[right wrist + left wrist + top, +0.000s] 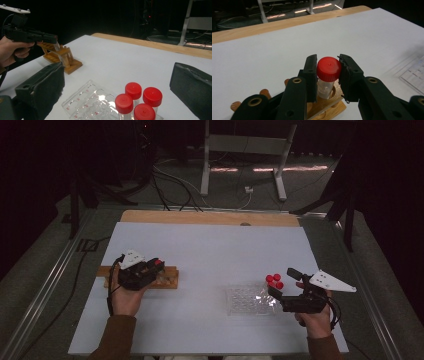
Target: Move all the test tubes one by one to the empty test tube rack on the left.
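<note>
One red-capped tube (328, 75) sits clenched in the left claw (328, 72), upright over a hole of the wooden rack (329, 106) at the counter's (210, 255) left; it should be lowered straight before release. Right of the rack lie a clear ribbed plastic tray (90, 102) and four more smooth round-capped tubes (138, 98), framed by the released, wide-spread right claw (117, 82).

Red-capped clear tube (327, 75), brown wooden rack (62, 58), black left hand-held gripper (328, 75), white table (210, 255)
</note>
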Demonstrator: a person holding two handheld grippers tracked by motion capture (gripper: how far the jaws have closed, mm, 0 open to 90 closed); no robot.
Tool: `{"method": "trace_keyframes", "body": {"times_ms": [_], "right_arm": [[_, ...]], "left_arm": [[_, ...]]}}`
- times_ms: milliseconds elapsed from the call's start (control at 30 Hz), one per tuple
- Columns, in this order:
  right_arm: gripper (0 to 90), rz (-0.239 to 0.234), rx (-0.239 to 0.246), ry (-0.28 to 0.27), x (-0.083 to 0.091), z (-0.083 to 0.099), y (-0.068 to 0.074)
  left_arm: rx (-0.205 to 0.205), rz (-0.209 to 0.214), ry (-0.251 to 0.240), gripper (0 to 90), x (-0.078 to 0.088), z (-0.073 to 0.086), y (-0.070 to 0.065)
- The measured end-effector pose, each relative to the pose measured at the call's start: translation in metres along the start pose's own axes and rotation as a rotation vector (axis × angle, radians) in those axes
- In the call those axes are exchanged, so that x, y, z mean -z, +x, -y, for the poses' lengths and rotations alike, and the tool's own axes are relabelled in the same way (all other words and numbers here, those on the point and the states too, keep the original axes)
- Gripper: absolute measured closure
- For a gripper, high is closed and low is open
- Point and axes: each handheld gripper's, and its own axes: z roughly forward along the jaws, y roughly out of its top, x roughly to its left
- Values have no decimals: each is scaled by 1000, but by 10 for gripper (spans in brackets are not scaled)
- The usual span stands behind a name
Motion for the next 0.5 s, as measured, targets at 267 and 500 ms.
{"method": "trace_keyframes", "body": {"times_ms": [267, 500], "right_arm": [[0, 30, 33, 11, 2, -2, 1], [39, 50, 39, 34, 3, 2, -4]], "left_arm": [[69, 9, -55, 453, 9, 3, 0], [98, 11, -98, 243, 27, 7, -8]]}}
